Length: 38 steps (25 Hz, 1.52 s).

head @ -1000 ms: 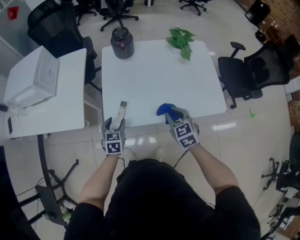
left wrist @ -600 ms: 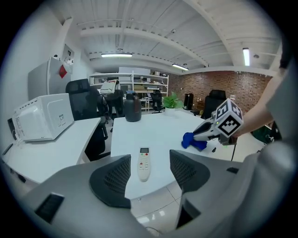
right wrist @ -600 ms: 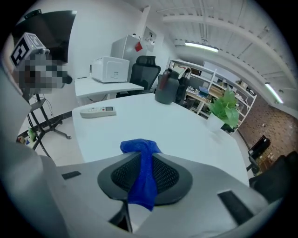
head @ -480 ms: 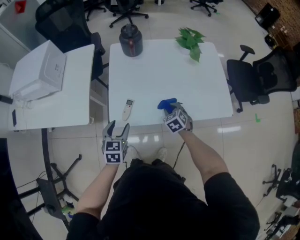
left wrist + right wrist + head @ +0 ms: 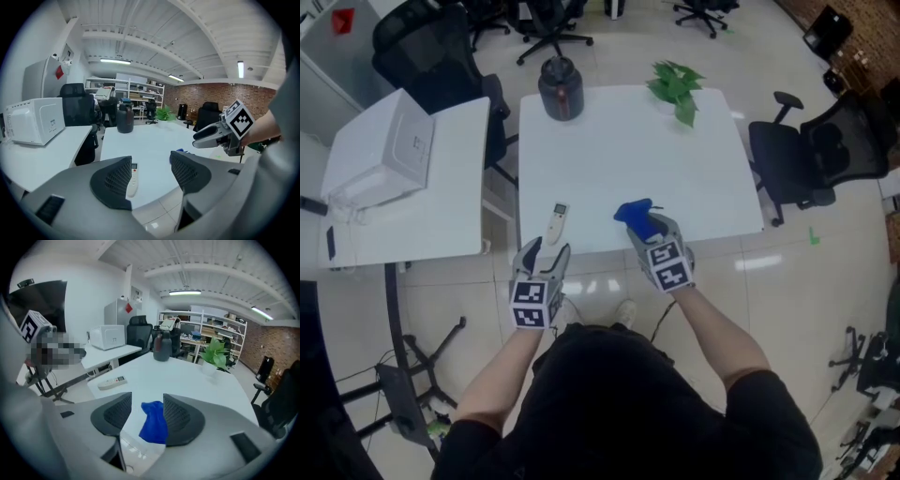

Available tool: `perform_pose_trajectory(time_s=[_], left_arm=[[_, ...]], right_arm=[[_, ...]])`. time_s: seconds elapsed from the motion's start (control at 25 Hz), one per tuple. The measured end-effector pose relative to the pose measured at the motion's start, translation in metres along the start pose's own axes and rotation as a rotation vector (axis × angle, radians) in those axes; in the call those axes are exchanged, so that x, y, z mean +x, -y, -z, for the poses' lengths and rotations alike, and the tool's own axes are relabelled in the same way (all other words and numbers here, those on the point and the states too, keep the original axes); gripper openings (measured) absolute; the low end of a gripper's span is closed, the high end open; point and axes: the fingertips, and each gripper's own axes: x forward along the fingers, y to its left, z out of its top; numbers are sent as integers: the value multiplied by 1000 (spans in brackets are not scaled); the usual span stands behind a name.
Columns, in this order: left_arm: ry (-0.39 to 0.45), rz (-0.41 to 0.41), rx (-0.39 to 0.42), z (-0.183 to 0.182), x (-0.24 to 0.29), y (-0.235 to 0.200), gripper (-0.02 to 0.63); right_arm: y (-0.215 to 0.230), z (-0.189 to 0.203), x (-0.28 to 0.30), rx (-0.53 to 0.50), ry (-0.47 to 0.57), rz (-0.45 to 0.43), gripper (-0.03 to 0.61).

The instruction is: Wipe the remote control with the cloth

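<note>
Head view steeply down over white table, gripper views low at near edge facing across, all sharing remote

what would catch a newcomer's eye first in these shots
The bright blue cloth at the white table's front edge, between the fingers of the right gripper, which is opening. Next, the white remote lying alone to its left, just ahead of the open left gripper.

1. The remote control lies near the table's near edge, towards its left corner.
2. The blue cloth sits at the near edge, its near end between the right gripper's opening jaws.
3. The left gripper hovers off the near edge, jaws apart.
4. A dark jar stands at the far left corner.
</note>
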Motion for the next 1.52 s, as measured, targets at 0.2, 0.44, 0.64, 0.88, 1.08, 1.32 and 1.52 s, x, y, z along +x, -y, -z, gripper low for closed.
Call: perform_pose_trajectory(time_s=[0.2, 0.44, 0.64, 0.88, 1.08, 1.32, 1.52], left_arm=[[76, 98, 62, -31, -11, 33, 217], [129, 161, 113, -52, -24, 58, 114], [169, 157, 137, -67, -34, 67, 16], [194, 168, 177, -77, -41, 78, -1], [198, 174, 193, -78, -44, 83, 0], [203, 177, 209, -80, -45, 87, -2], [202, 177, 212, -80, -46, 88, -2]], right_arm=[[-28, -36, -57, 80, 120, -13, 160], [-54, -57, -90, 96, 204, -51, 103], [-72, -73, -106, 91, 250, -72, 69], [-80, -80, -111, 59, 281, -83, 39], [-86, -82, -114, 57, 283, -88, 26], [-87, -81, -113, 42, 288, -85, 9], [-88, -84, -116, 36, 288, -81, 9]])
